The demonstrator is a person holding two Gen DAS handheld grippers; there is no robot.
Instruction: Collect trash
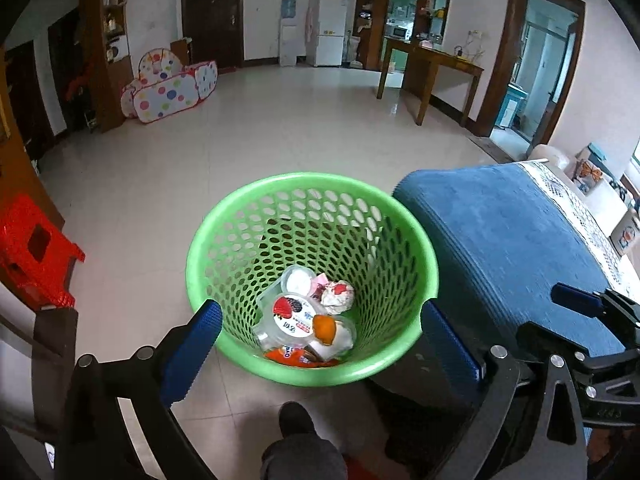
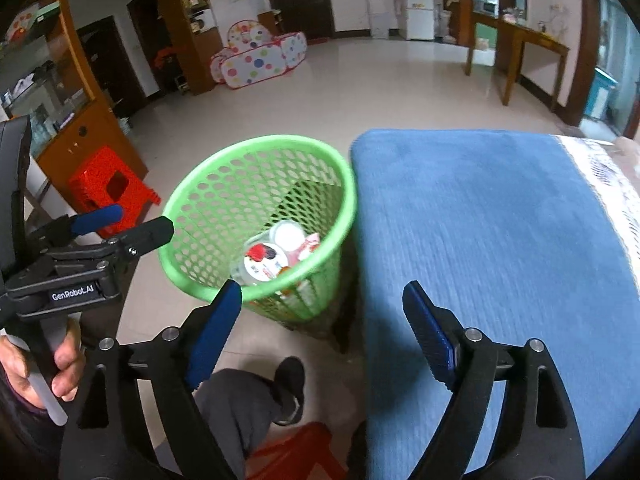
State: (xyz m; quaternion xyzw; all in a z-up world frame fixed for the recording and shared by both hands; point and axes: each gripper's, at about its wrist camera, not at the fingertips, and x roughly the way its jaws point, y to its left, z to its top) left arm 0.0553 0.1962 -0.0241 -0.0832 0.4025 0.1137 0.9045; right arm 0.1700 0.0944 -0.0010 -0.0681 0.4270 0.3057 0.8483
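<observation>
Hovering with fingers apart and empty, the left gripper and right gripper flank the trash-filled green basket beside a blue-covered table.

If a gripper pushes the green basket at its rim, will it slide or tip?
The basket is thin perforated plastic holding only a few wrappers, so it is probably light. On the smooth tiled floor it would likely slide. It is tall and narrows downward, so a rim push might tip it.

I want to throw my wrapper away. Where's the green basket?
The green basket stands on the tiled floor, right against the left edge of the blue-covered table, with trash already inside.
</observation>
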